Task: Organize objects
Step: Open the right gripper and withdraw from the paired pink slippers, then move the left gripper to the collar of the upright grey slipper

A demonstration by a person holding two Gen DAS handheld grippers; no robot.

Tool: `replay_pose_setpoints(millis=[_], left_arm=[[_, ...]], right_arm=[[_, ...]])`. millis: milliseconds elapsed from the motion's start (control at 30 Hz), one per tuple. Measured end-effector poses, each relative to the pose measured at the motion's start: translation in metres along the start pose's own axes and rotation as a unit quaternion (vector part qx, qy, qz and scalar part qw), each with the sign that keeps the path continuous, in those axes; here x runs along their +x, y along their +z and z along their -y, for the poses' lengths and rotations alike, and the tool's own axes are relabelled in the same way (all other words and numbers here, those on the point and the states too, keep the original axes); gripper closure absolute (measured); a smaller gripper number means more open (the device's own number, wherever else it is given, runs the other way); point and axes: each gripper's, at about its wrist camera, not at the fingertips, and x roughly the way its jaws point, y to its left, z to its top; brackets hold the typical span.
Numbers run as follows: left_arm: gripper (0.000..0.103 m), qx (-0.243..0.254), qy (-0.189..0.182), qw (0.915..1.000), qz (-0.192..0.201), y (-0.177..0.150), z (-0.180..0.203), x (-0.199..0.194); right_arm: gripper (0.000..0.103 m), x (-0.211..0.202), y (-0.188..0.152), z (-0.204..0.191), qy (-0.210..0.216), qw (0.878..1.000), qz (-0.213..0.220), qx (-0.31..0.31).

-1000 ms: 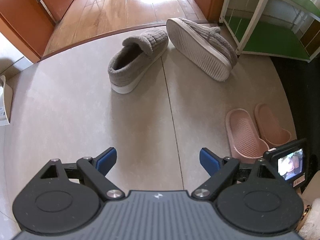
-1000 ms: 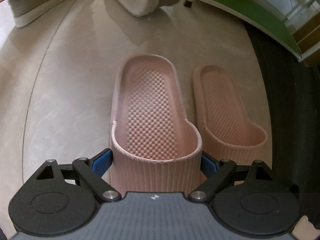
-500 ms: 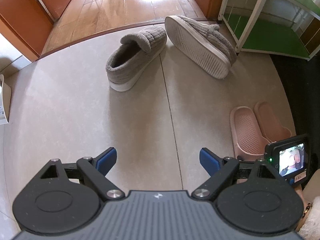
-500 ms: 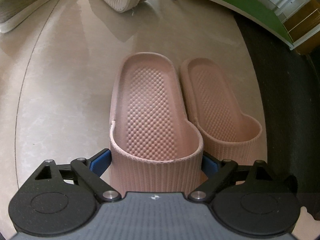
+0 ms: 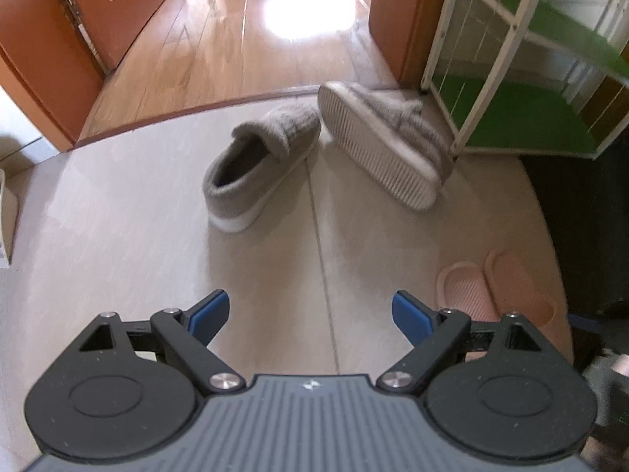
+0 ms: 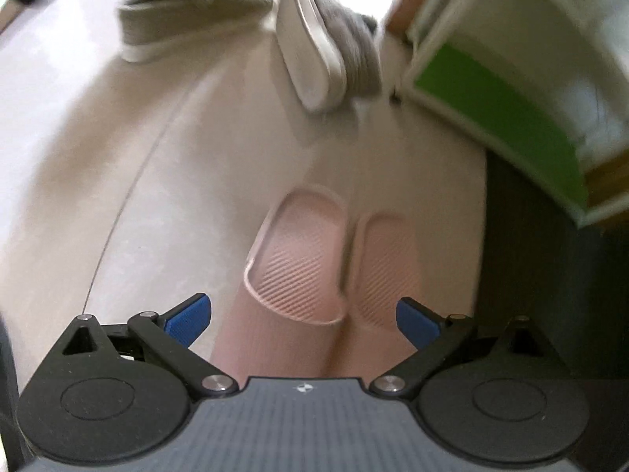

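Note:
Two pink slippers (image 6: 302, 259) (image 6: 387, 263) lie side by side on the pale floor, below my right gripper (image 6: 302, 320). Its jaws are opening and stand wide, high above the slippers with nothing between the pads. In the left wrist view the same pink pair (image 5: 468, 291) lies at lower right. An upright grey fleece shoe (image 5: 259, 165) stands mid-floor, and its mate (image 5: 381, 149) is tipped on its side, white sole showing. My left gripper (image 5: 310, 314) hangs open over bare floor, well short of the grey shoes.
A white-framed rack with green shelves (image 5: 526, 118) stands at the right, close to the tipped shoe. A doorway onto a wooden floor (image 5: 251, 51) lies beyond the shoes. A dark mat (image 6: 542, 295) borders the pink slippers. A white box edge (image 5: 8, 212) shows at far left.
My right gripper let go of the left pink slipper, opened wider and rose well above the pair. The left gripper's view tilted up slightly toward the doorway.

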Motion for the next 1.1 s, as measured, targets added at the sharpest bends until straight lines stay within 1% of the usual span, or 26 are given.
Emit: replay_pose_setpoints(millis=[133, 200, 300, 367, 433, 467, 533, 600, 667, 733, 800, 833, 900, 1000, 1067, 1100], left_arm=[[0.013, -0.008, 0.011, 0.9998, 0.012, 0.019, -0.005, 0.013], [0.013, -0.008, 0.029, 0.9994, 0.015, 0.032, -0.007, 0.023], [0.013, 0.010, 0.037, 0.9990, 0.025, 0.055, -0.010, 0.038], [0.013, 0.033, 0.044, 0.9979, 0.034, 0.070, -0.013, 0.051], [0.013, 0.063, 0.060, 0.9954, 0.041, 0.082, -0.014, 0.068], [0.013, 0.075, 0.064, 0.9944, 0.040, 0.087, -0.014, 0.077], [0.013, 0.085, 0.060, 0.9940, 0.036, 0.095, -0.015, 0.100], [0.014, 0.086, 0.057, 0.9942, 0.032, 0.100, -0.015, 0.122], [0.015, 0.089, 0.055, 0.9941, 0.028, 0.104, -0.013, 0.144], [0.016, 0.097, 0.049, 0.9934, 0.037, 0.105, -0.011, 0.162], [0.017, 0.095, 0.037, 0.9942, 0.033, 0.103, -0.013, 0.181], [0.020, 0.093, 0.039, 0.9945, 0.028, 0.102, -0.015, 0.191], [0.027, 0.101, 0.062, 0.9925, 0.029, 0.100, -0.016, 0.208], [0.027, 0.114, 0.086, 0.9891, 0.035, 0.099, -0.020, 0.225], [0.027, 0.103, 0.084, 0.9906, 0.033, 0.101, -0.027, 0.236], [0.029, 0.096, 0.079, 0.9917, 0.030, 0.101, -0.031, 0.241]], right_arm=[[0.000, -0.051, 0.016, 0.017, 0.014, 0.999, 0.017, -0.025], [0.000, -0.065, 0.021, 0.023, 0.015, 0.999, 0.024, -0.024], [0.000, -0.074, 0.036, 0.032, 0.027, 0.999, 0.031, -0.009], [0.000, -0.077, 0.046, 0.031, 0.045, 0.999, 0.020, -0.004], [0.000, -0.076, 0.059, 0.031, 0.068, 0.998, 0.010, -0.009], [0.000, -0.075, 0.064, 0.033, 0.070, 0.997, 0.007, -0.014], [0.000, -0.080, 0.070, 0.033, 0.048, 0.999, 0.011, -0.023], [0.000, -0.082, 0.075, 0.034, 0.026, 0.998, 0.026, -0.045], [0.000, -0.084, 0.077, 0.037, 0.013, 0.998, 0.030, -0.050], [0.000, -0.082, 0.077, 0.042, 0.015, 0.999, 0.021, -0.038], [0.000, -0.075, 0.075, 0.049, 0.028, 0.999, 0.002, -0.017], [0.000, -0.072, 0.074, 0.052, 0.032, 0.999, -0.007, -0.006], [0.000, -0.065, 0.071, 0.058, 0.032, 0.999, -0.018, 0.009], [0.000, -0.065, 0.067, 0.060, 0.030, 0.999, -0.021, 0.020], [0.000, -0.066, 0.064, 0.061, 0.032, 0.999, -0.021, 0.026], [0.000, -0.067, 0.063, 0.062, 0.035, 0.999, -0.022, 0.028]])
